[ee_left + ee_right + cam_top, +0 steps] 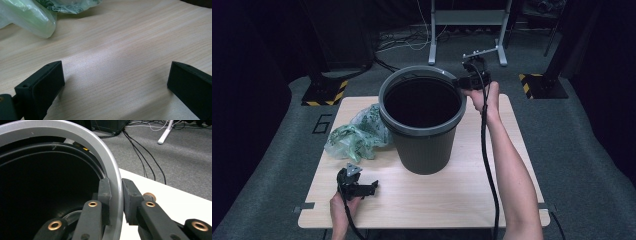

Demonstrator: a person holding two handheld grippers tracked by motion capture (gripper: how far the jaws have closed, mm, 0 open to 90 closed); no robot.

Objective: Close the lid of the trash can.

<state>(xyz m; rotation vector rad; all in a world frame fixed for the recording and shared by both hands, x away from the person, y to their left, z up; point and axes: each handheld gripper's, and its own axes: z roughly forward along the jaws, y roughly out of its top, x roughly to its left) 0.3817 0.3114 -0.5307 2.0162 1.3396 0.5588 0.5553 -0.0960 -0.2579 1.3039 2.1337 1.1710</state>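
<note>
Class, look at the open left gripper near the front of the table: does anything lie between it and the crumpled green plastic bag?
Nothing visible does. The left gripper rests open low over bare table, and the green plastic bag lies just beyond it, with only wood between. The bin stands off to the side, its rim clamped by the right gripper.

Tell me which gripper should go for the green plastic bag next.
Left. The left gripper lies open on the table just in front of the green plastic bag, with nothing between its jaws. The right gripper is clamped on the bin's grey rim on the far side.
</note>
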